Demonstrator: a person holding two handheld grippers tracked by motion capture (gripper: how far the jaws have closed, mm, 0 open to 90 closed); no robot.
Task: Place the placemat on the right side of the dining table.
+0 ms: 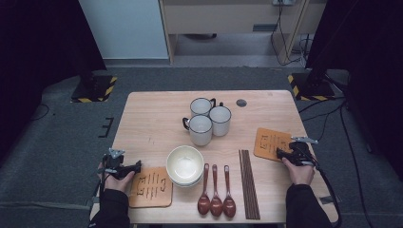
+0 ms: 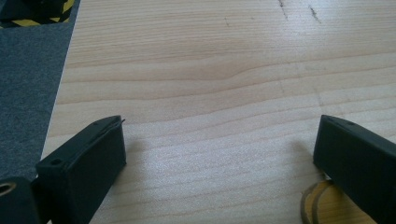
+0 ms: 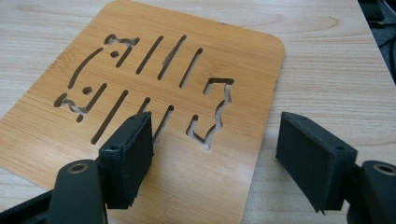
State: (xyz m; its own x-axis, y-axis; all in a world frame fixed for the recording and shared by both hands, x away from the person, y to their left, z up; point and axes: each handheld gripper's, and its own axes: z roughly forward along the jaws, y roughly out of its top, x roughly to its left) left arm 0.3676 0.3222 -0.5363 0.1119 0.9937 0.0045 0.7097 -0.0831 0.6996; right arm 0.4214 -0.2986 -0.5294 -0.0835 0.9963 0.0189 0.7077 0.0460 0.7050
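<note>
Two wooden trivets with cut-out slots lie on the table. The right trivet (image 1: 271, 142) (image 3: 163, 93) is near the right edge, and my right gripper (image 1: 279, 153) (image 3: 215, 135) stands open over its near corner, one jaw above the wood and the other above bare table. The left trivet (image 1: 151, 187) sits at the front left; its rim (image 2: 317, 205) shows under one jaw. My left gripper (image 1: 135, 166) (image 2: 219, 135) rests just left of it, open, with only bare tabletop between its jaws.
A stack of cream bowls (image 1: 185, 165) sits front centre, with three white mugs (image 1: 209, 121) behind it. Three brown spoons (image 1: 216, 197) and a bundle of chopsticks (image 1: 249, 183) lie toward the front. The table (image 1: 152, 118) ends close to each hand.
</note>
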